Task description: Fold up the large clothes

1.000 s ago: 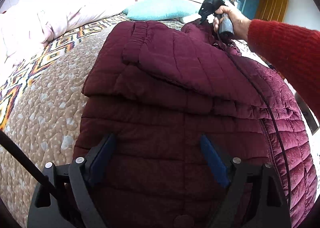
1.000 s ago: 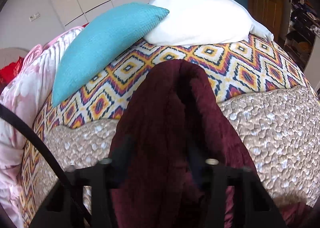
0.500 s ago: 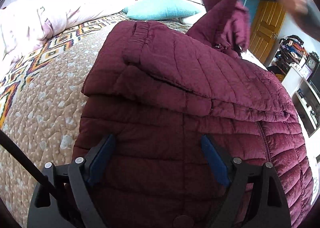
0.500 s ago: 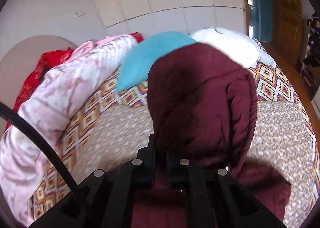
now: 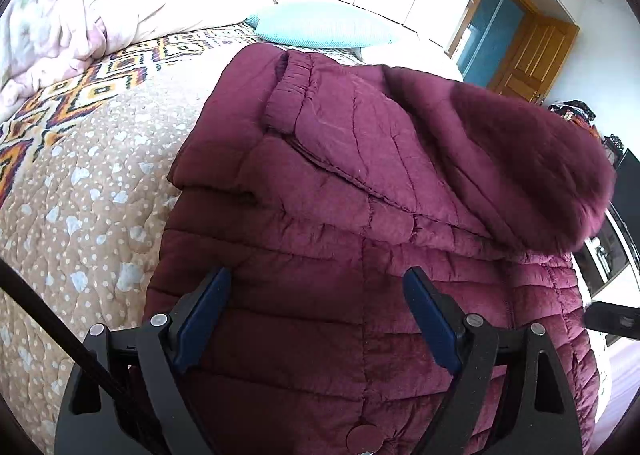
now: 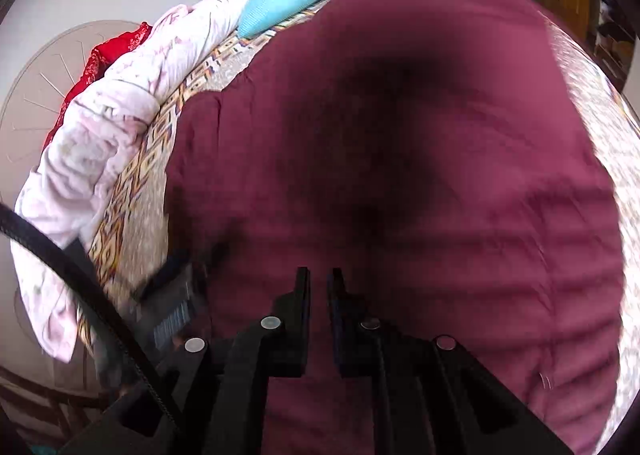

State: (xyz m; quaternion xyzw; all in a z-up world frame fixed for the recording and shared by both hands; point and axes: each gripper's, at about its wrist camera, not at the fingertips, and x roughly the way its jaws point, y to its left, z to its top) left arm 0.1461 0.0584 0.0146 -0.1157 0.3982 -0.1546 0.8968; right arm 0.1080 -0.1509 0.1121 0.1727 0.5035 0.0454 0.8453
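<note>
The maroon jacket (image 5: 320, 183) lies folded on the bed (image 5: 80, 191), its hood (image 5: 520, 159) flopped over the right side. The left gripper (image 5: 316, 311) hangs spread wide above the jacket's near hem. The right gripper (image 6: 319, 295) is nearly clenched, though whether it pinches fabric I cannot tell; a blue pillow (image 5: 324, 29) and a pink quilt (image 5: 72, 27) sit at the far side.

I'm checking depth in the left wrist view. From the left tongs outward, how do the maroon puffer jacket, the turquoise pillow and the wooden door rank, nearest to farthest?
1. Maroon puffer jacket: right under and ahead of the open left tongs, on the bedspread.
2. Turquoise pillow: beyond the jacket, at the head of the bed.
3. Wooden door: farthest, upper right, past the bed.
</note>
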